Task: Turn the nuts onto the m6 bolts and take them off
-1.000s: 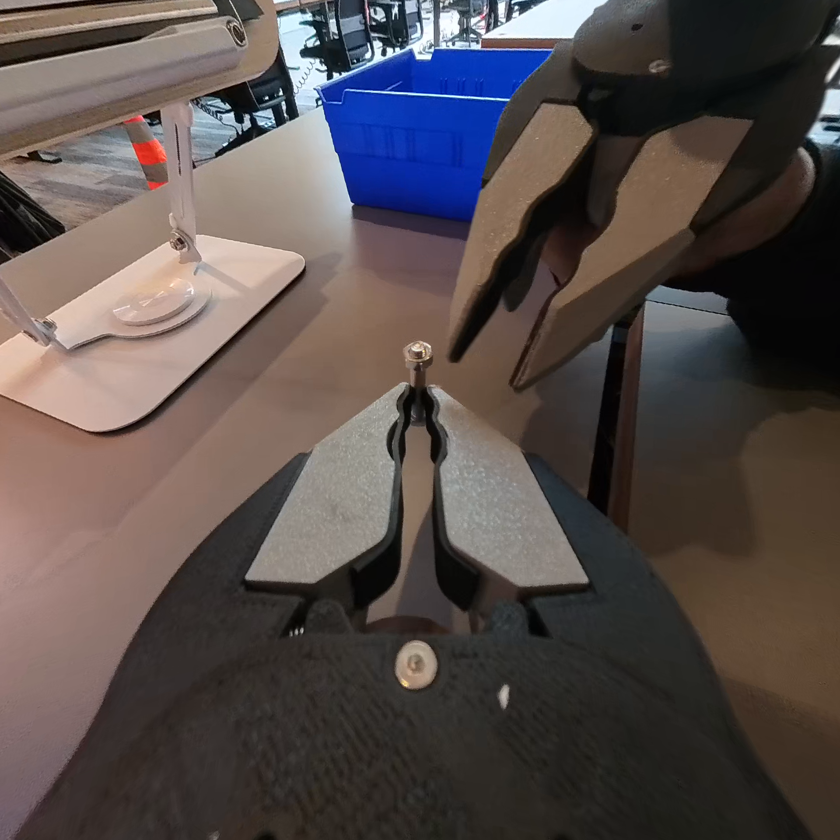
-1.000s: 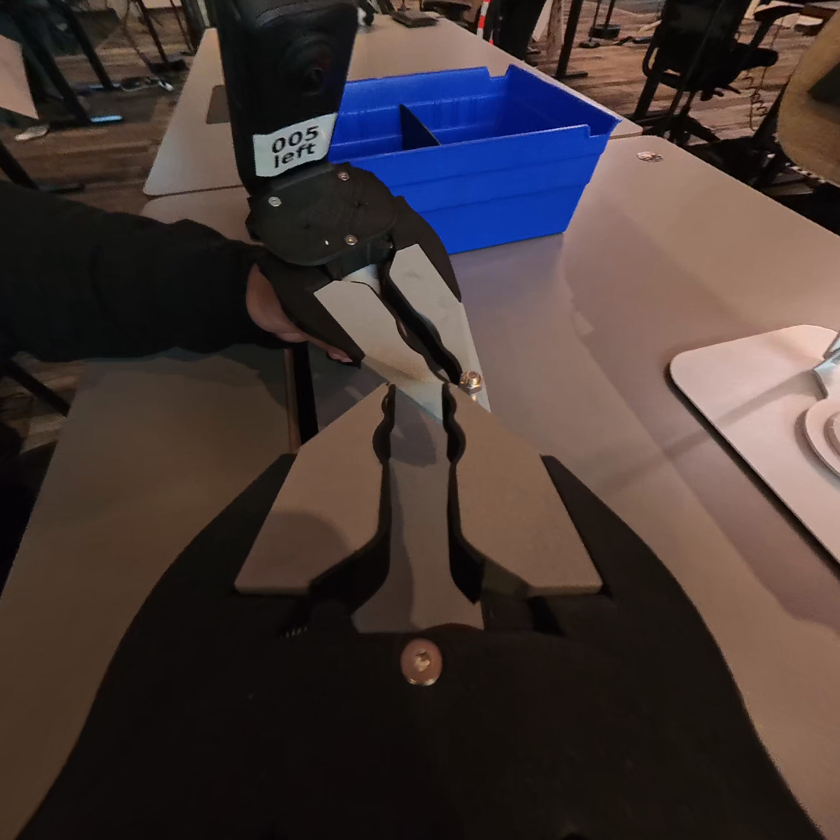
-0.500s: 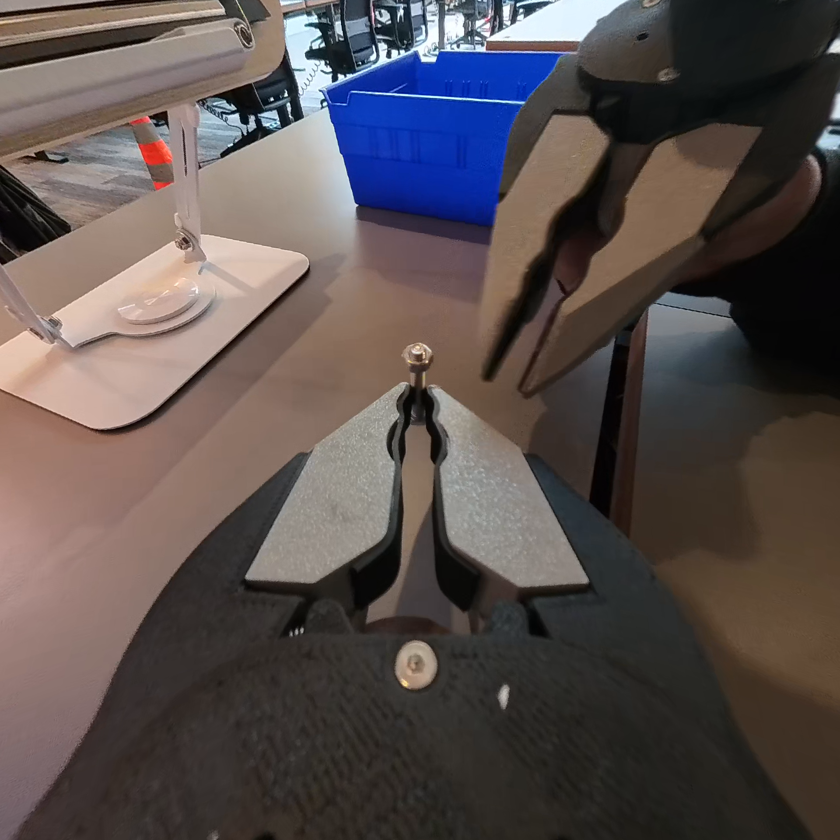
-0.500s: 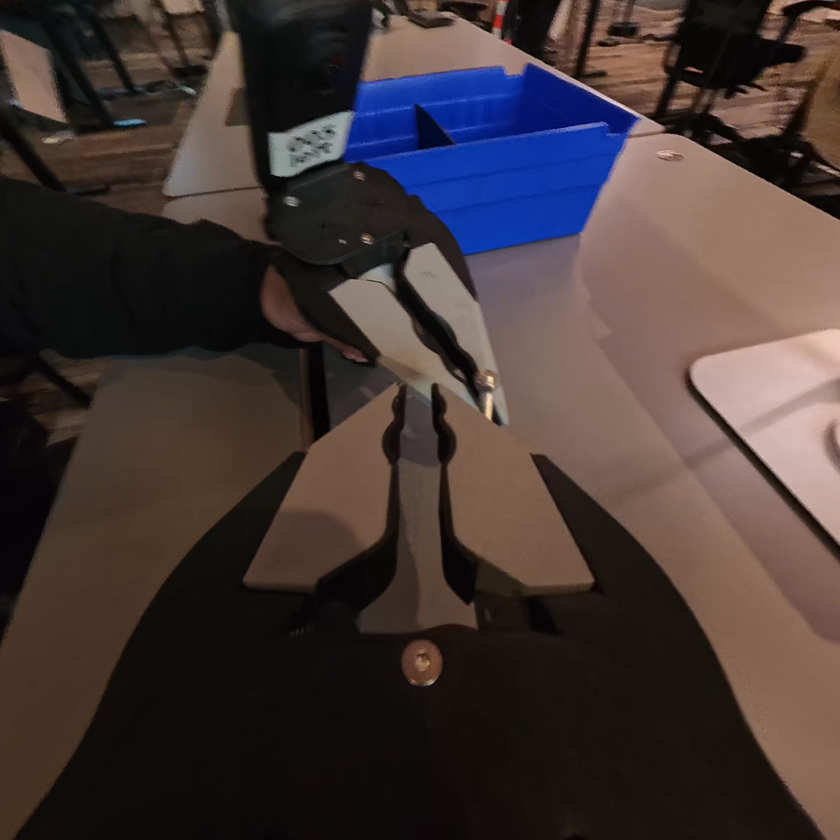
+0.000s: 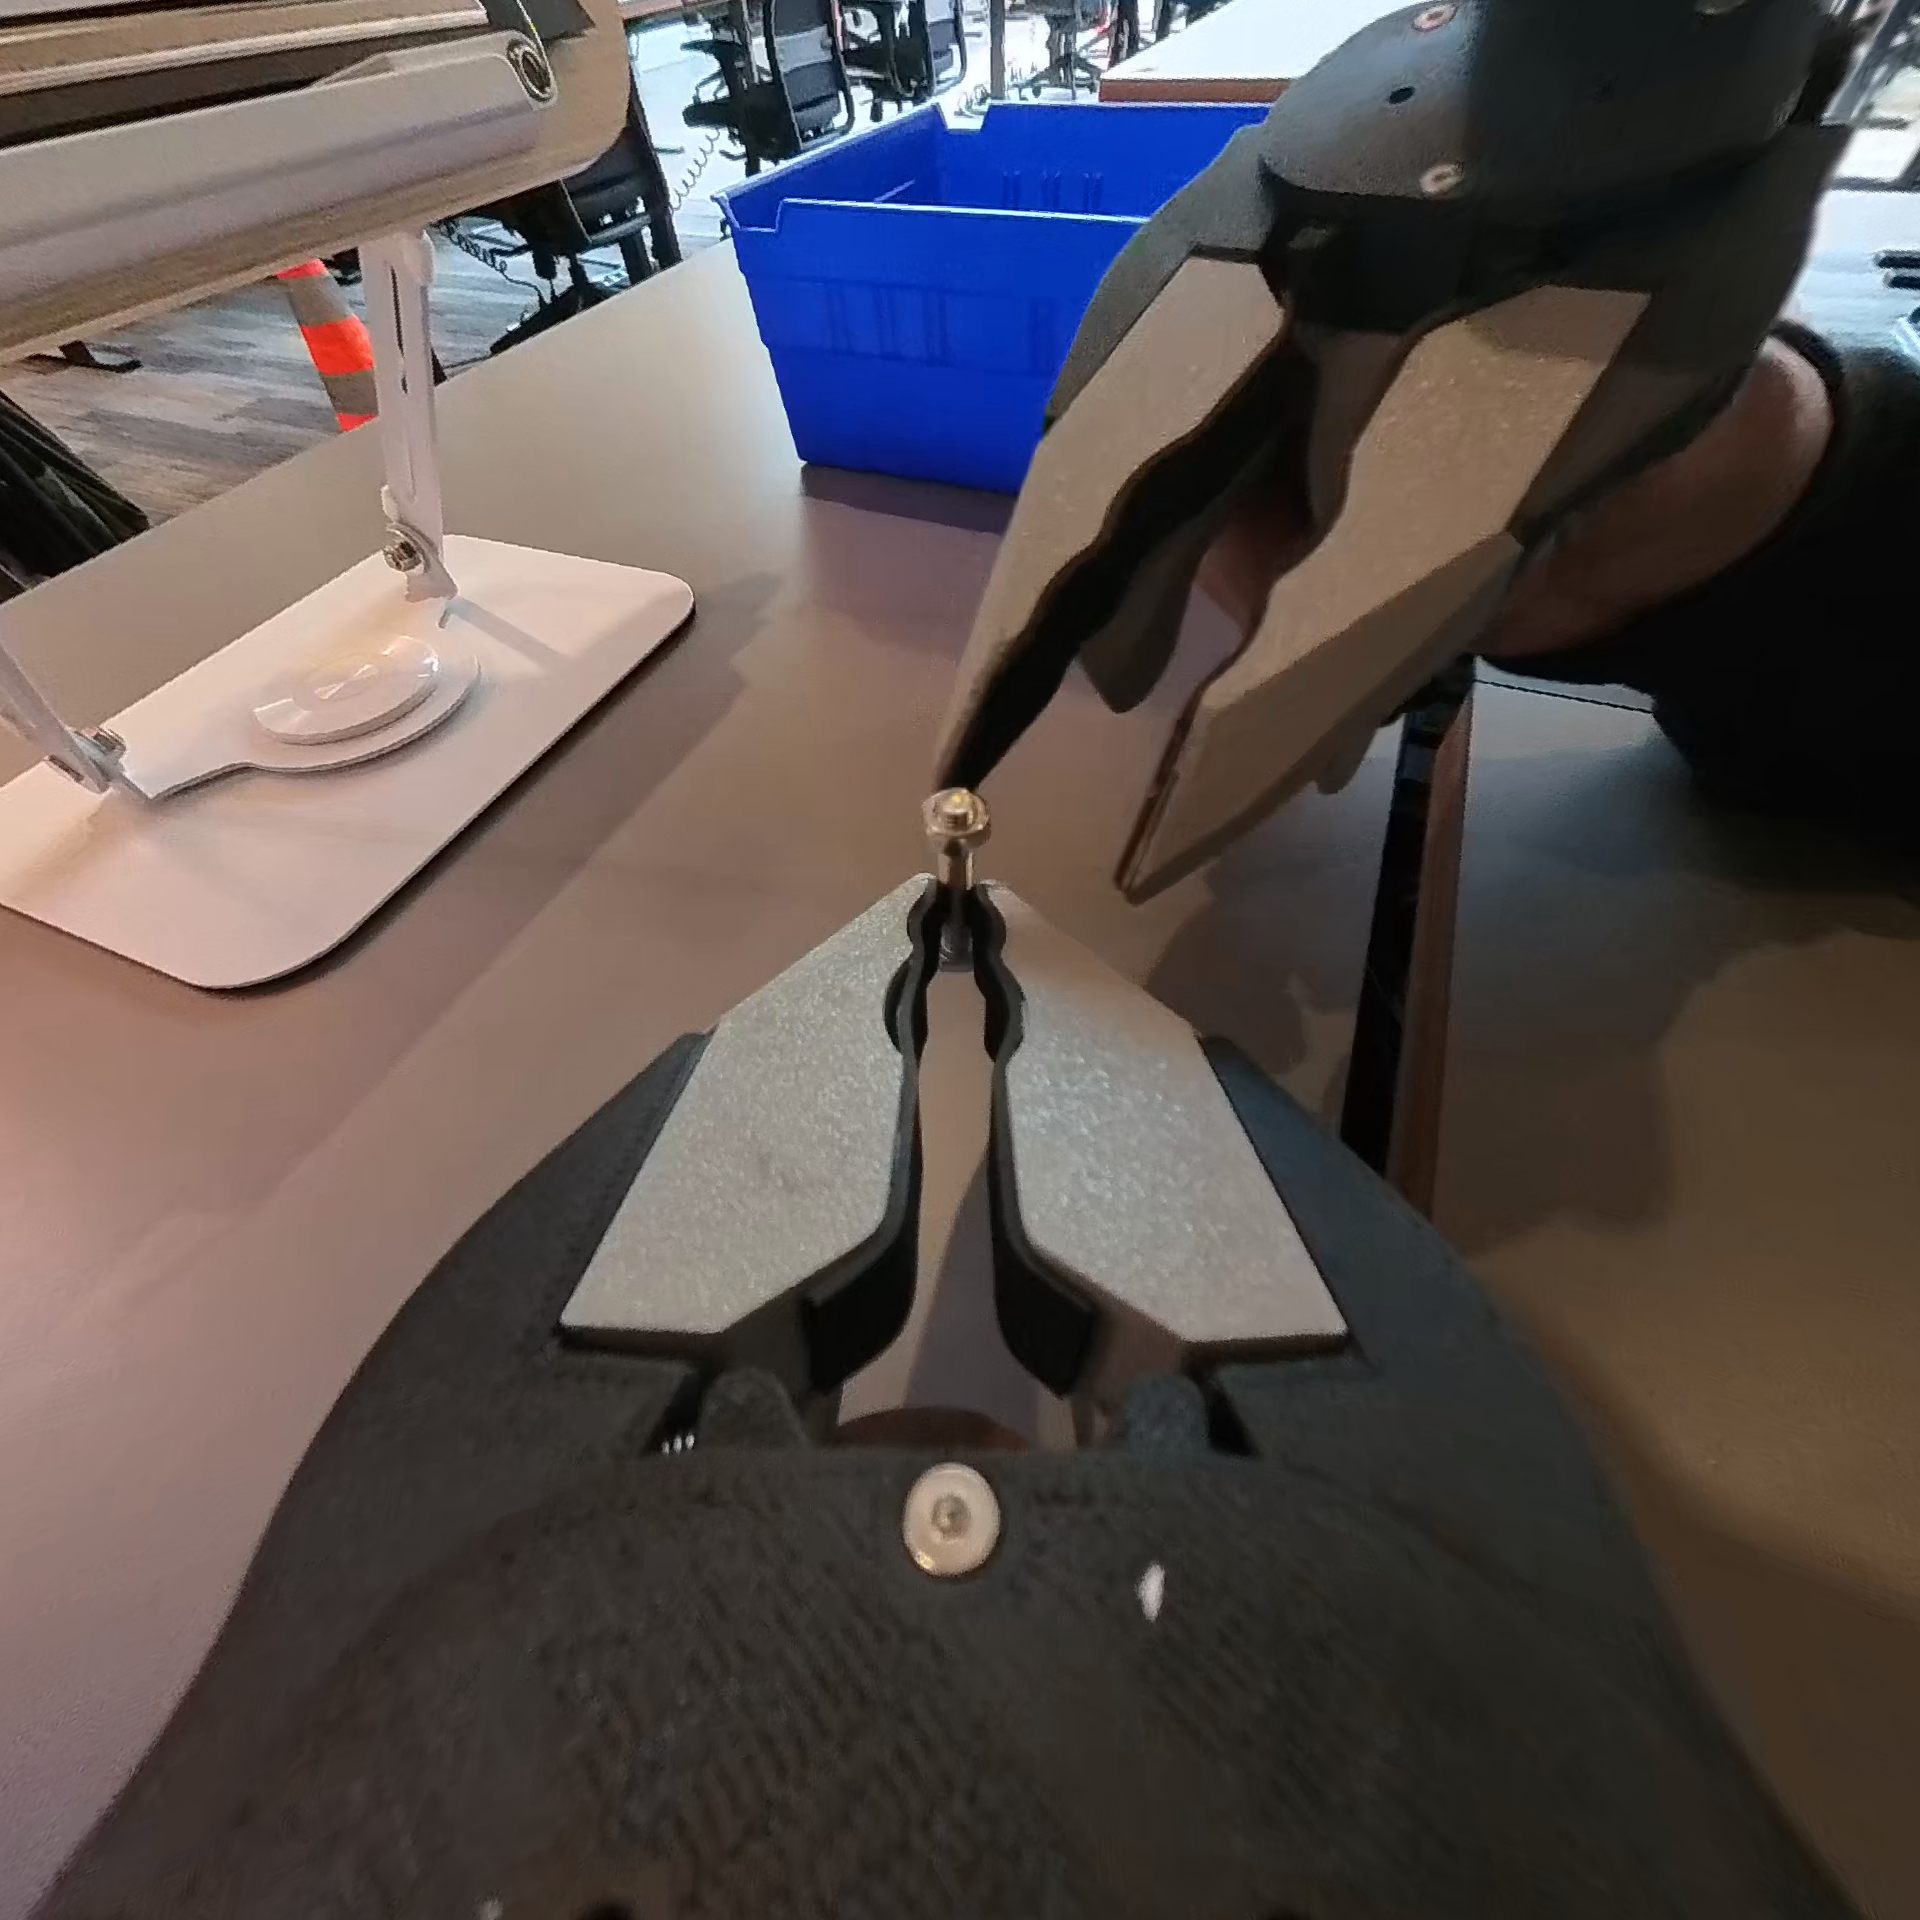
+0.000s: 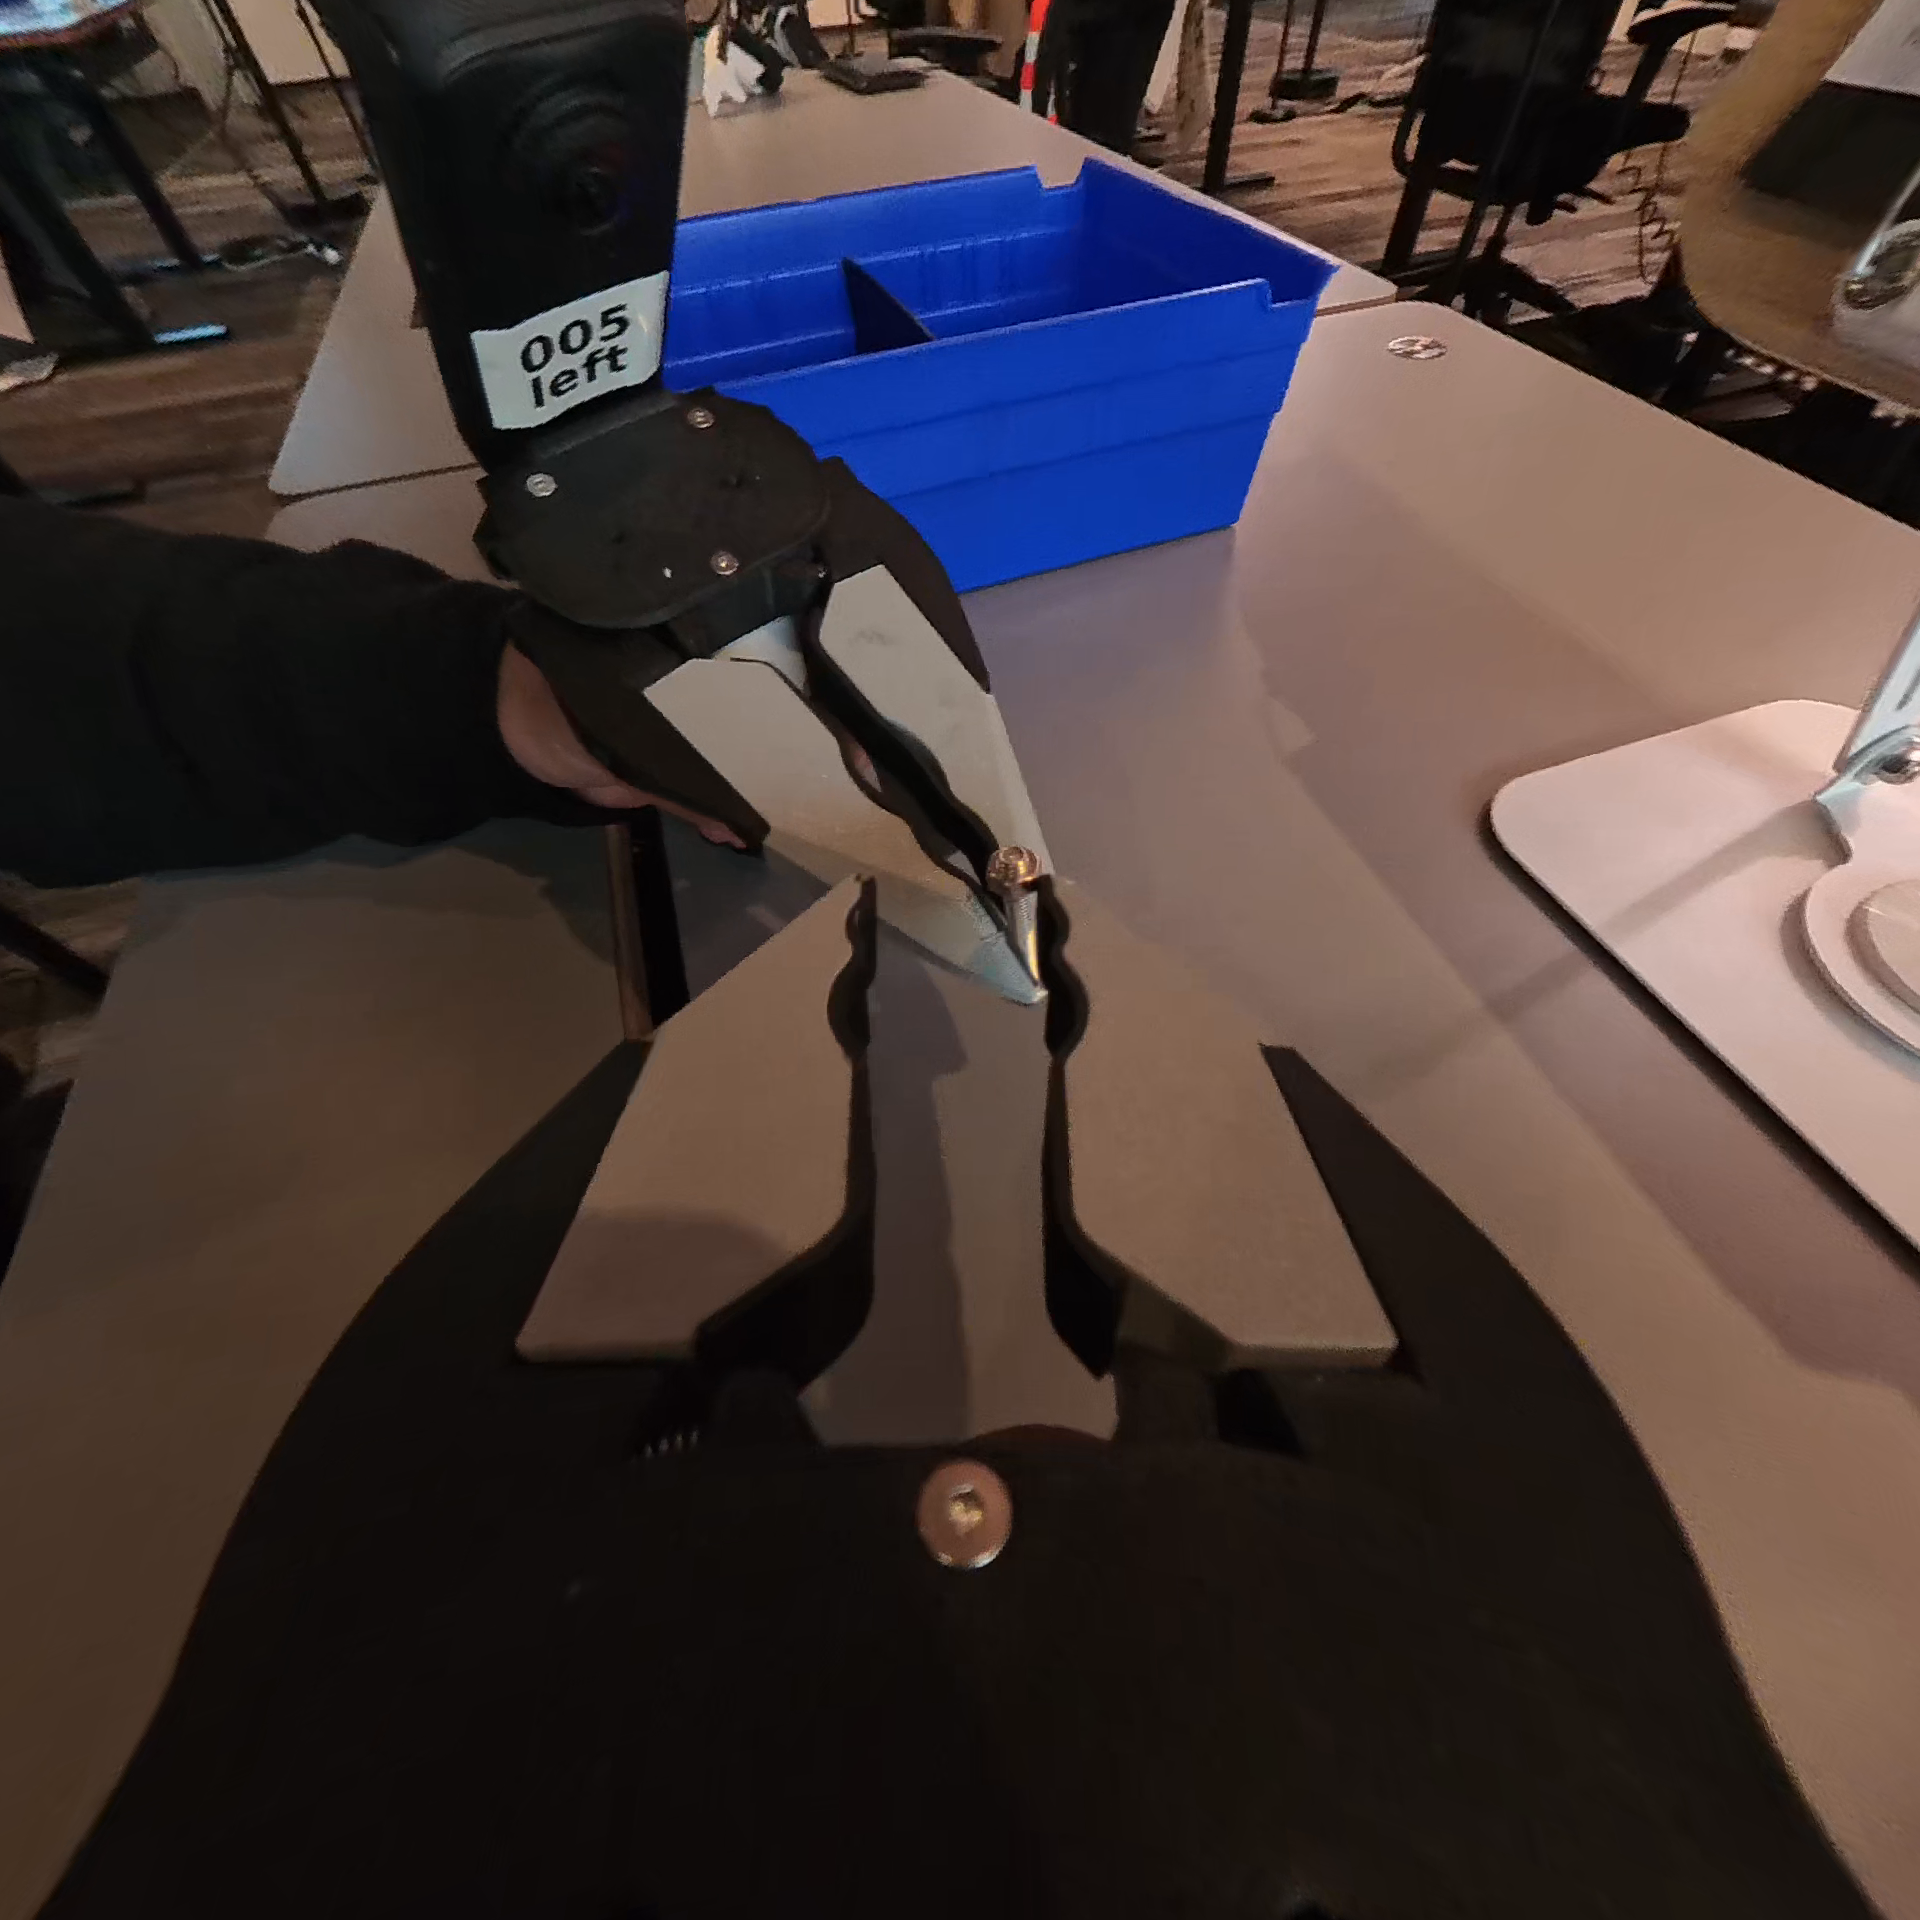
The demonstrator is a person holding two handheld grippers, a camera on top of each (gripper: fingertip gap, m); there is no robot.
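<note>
My left gripper is shut on a small silver bolt and holds it upright above the grey table. The bolt's hex top end sticks out past the fingertips; I cannot tell whether it is a nut or the head. My right gripper is open and empty, coming in from the upper right, with one fingertip just above the hex end. In the right wrist view the bolt sits by the right fingertip of my open right gripper, still gripped by the left gripper.
A blue divided bin stands at the back of the table. A white stand base with a metal post lies to the left, and shows at the right edge of the right wrist view. A gap between two tabletops runs under the grippers. Both grippers' tips are close together, under 4 cm apart.
The right gripper narrowed its jaws half a second ago, then opened wide and moved in, so one fingertip is now just over the bolt's top. The left gripper kept hold of the bolt.
</note>
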